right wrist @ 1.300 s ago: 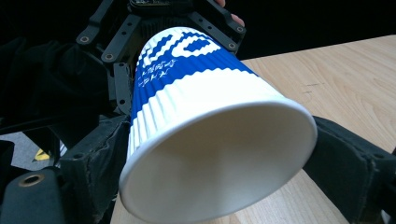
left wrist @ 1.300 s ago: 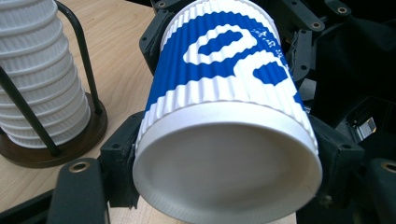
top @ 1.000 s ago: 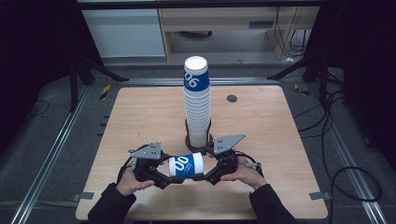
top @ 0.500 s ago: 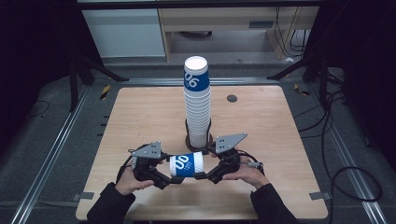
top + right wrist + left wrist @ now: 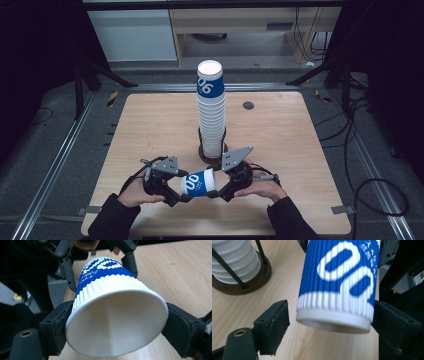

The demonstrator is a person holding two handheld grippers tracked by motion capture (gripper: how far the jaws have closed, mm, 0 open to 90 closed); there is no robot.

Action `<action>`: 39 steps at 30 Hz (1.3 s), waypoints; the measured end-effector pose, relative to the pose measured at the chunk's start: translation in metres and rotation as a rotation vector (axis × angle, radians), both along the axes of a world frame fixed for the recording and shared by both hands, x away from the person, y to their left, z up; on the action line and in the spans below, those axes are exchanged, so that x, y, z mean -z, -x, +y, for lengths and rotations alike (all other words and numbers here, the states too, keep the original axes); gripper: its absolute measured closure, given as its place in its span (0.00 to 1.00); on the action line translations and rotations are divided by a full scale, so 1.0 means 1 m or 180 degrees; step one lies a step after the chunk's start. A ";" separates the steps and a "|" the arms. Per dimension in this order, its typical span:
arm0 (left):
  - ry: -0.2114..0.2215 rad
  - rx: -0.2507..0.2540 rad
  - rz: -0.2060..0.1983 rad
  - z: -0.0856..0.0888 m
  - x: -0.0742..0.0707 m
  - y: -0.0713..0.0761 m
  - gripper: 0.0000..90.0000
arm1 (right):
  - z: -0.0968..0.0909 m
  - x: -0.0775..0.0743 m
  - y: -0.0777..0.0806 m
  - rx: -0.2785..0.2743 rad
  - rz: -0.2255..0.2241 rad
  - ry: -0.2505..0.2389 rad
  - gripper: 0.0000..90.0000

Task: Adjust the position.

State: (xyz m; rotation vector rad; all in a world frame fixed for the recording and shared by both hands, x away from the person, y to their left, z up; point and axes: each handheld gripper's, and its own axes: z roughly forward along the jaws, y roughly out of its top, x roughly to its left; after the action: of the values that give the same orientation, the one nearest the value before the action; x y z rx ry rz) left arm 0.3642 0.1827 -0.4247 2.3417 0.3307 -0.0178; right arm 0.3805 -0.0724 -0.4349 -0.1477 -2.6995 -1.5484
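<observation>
A blue-and-white ribbed paper cup (image 5: 198,182) lies level above the table's near edge, between my two grippers. My right gripper (image 5: 117,325) is shut on the cup's open mouth (image 5: 115,322); its jaws have just been closing, and both pads now press the rim. My left gripper (image 5: 329,320) stands around the cup's base (image 5: 337,285). One of its pads touches the base and the other stands off with a clear gap. In the high view the left gripper (image 5: 181,192) is at the cup's left and the right gripper (image 5: 216,189) at its right.
A tall stack of the same cups (image 5: 211,115) stands in a wire holder on a dark round base (image 5: 212,152), just behind the grippers; it is also in the left gripper view (image 5: 234,260). The wooden table (image 5: 300,150) has a small dark grommet (image 5: 248,105) at the back.
</observation>
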 end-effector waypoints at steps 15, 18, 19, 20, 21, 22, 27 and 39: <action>-0.0324 0.0199 0.0072 -0.012 0.010 0.002 0.30 | 0.015 0.005 0.003 -0.0147 -0.0062 0.0262 0.18; -0.0306 0.0203 0.0045 -0.012 0.010 0.003 0.30 | 0.014 0.004 0.003 -0.0145 -0.0072 0.0255 0.17; -0.0265 0.0190 0.0030 -0.011 0.009 0.002 0.30 | 0.014 0.004 0.003 -0.0137 -0.0072 0.0241 0.16; -0.0231 0.0177 0.0031 -0.010 0.009 0.001 0.30 | 0.013 0.004 0.003 -0.0115 -0.0081 0.0215 0.16; -0.0205 0.0159 0.0026 -0.009 0.008 0.001 0.30 | 0.013 0.003 0.002 -0.0092 -0.0088 0.0172 0.15; -0.0164 0.0134 0.0032 -0.008 0.008 0.001 0.30 | 0.012 0.002 0.001 -0.0064 -0.0087 0.0138 0.15; -0.0058 0.0008 0.0017 -0.002 0.006 -0.003 0.30 | 0.007 -0.003 -0.001 0.0087 -0.0125 0.0014 0.10; 0.0461 -0.0348 -0.0190 0.017 -0.008 -0.006 0.30 | -0.020 -0.019 -0.009 0.0603 -0.0153 -0.0437 0.08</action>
State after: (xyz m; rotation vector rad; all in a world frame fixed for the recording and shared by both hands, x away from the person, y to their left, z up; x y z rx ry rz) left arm 0.3698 0.1997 -0.4167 2.1735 0.4134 0.0785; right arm 0.3897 -0.0921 -0.4156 -0.3772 -2.6708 -1.8036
